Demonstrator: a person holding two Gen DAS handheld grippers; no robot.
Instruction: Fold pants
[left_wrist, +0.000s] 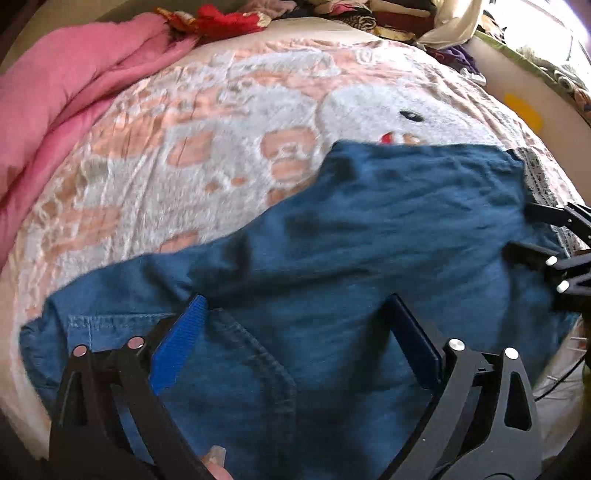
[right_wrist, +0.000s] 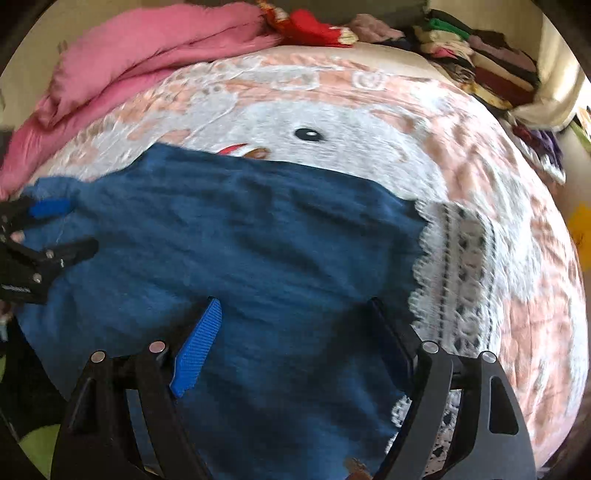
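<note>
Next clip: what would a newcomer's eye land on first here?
The blue denim pants spread across the middle of the bed, with both open grippers, left and right, hovering over them. Behind them, a big white cartoon face on the peach blanket, and a pink quilt bunched at the far left.

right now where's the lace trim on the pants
In the right wrist view the lace trim edges the right side of the blue pants, lying on the patterned blanket, just beyond the open right gripper.
</note>
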